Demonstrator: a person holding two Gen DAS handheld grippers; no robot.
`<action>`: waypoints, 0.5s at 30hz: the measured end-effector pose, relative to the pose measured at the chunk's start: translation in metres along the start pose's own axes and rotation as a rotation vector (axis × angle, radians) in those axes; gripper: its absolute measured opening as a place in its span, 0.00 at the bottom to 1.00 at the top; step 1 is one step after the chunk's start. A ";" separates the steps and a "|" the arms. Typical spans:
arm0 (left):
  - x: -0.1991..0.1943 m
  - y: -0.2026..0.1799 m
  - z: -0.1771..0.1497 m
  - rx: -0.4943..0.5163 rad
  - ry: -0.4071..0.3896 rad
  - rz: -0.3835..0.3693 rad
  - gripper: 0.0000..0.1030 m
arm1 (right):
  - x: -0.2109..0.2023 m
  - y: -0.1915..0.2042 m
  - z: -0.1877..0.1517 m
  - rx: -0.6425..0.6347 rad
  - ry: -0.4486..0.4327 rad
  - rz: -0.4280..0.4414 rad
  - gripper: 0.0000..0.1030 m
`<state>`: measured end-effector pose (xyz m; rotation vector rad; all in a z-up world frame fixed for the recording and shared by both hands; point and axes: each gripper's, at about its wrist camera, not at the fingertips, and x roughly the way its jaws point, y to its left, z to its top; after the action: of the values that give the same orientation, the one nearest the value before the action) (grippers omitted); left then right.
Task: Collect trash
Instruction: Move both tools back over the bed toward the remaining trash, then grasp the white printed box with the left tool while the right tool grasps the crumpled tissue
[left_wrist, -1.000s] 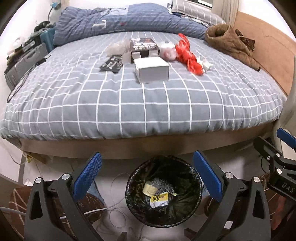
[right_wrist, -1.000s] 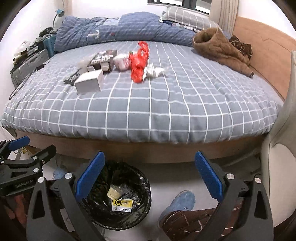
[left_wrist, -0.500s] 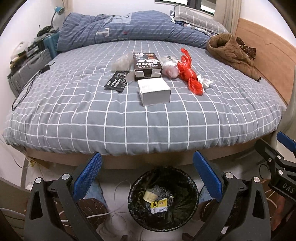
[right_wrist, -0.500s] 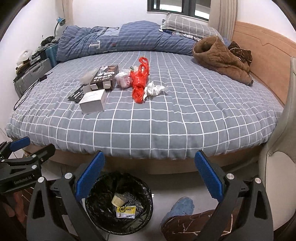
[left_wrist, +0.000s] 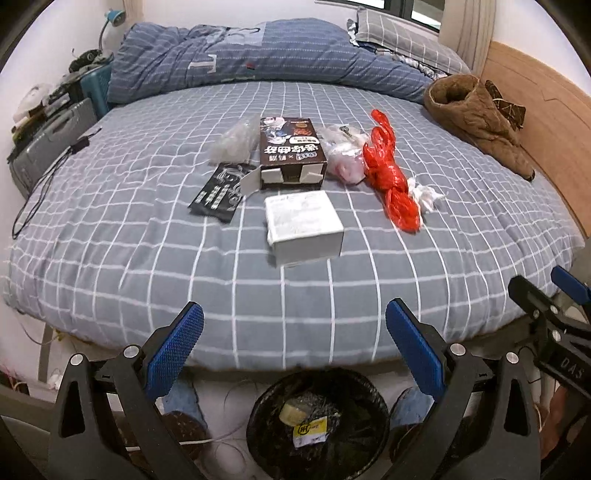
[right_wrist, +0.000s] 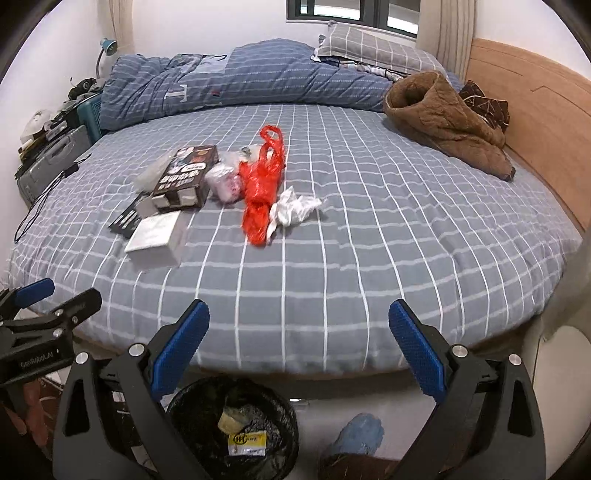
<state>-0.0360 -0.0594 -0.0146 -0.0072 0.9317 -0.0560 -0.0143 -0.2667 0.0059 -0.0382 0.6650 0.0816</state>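
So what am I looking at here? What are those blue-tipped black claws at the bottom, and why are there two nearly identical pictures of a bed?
Those claws are two hand-held grippers; a person carries one in each hand. Each has a wide-angle camera looking along its fingers, hence two similar pictures. One shows the left gripper, the other the right gripper. Both are open and hold nothing. On the checked bed lies the trash: a white box, a dark printed box, a red plastic bag, crumpled white tissue, a black wrapper and clear bags. Below, on the floor, stands a black-lined trash bin with some rubbish already inside.
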 end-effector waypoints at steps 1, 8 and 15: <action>0.004 -0.001 0.003 0.001 0.001 0.000 0.94 | 0.006 -0.001 0.005 0.001 0.000 0.001 0.91; 0.051 -0.002 0.029 -0.025 0.036 0.005 0.94 | 0.062 -0.008 0.048 0.002 0.008 0.005 0.91; 0.095 -0.006 0.047 -0.023 0.066 0.006 0.94 | 0.123 -0.012 0.080 0.011 0.042 0.022 0.81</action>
<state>0.0582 -0.0710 -0.0624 -0.0240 0.9980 -0.0400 0.1320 -0.2660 -0.0073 -0.0220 0.7076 0.0982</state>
